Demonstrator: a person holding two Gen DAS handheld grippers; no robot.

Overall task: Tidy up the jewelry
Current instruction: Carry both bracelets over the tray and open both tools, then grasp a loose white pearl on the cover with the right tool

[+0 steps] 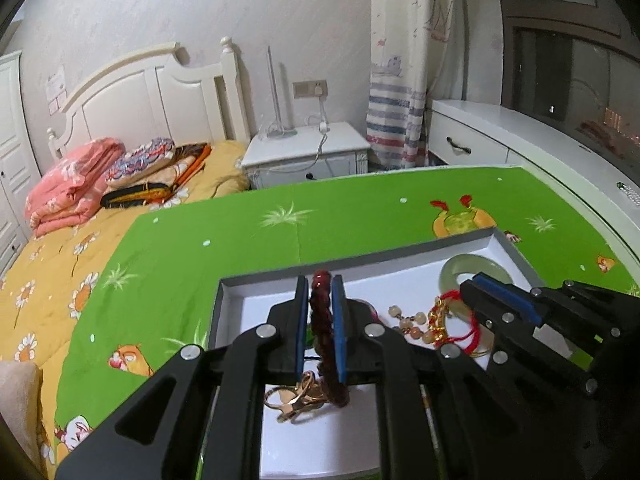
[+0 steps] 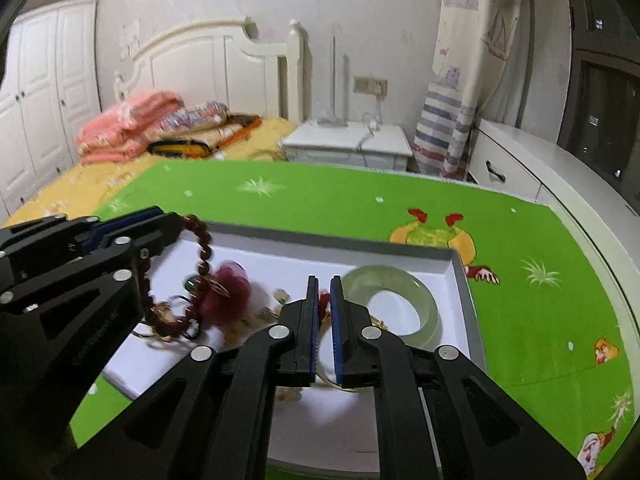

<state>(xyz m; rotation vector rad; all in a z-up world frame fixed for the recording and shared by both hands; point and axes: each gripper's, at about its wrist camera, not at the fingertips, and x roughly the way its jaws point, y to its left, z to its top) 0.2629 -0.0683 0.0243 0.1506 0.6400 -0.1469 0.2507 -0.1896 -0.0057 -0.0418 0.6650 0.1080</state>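
Bangle (image 2: pixel 394 304) lies just beyond right gripper (image 2: pixel 325 284).

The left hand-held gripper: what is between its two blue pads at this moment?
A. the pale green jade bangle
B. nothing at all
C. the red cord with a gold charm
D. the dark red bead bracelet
D: in the left wrist view the left hand-held gripper has its blue pads closed on the dark red bead bracelet, while the jade bangle lies in the white tray.

Dim indoor light, fisheye-bent edges, right view motion-blurred
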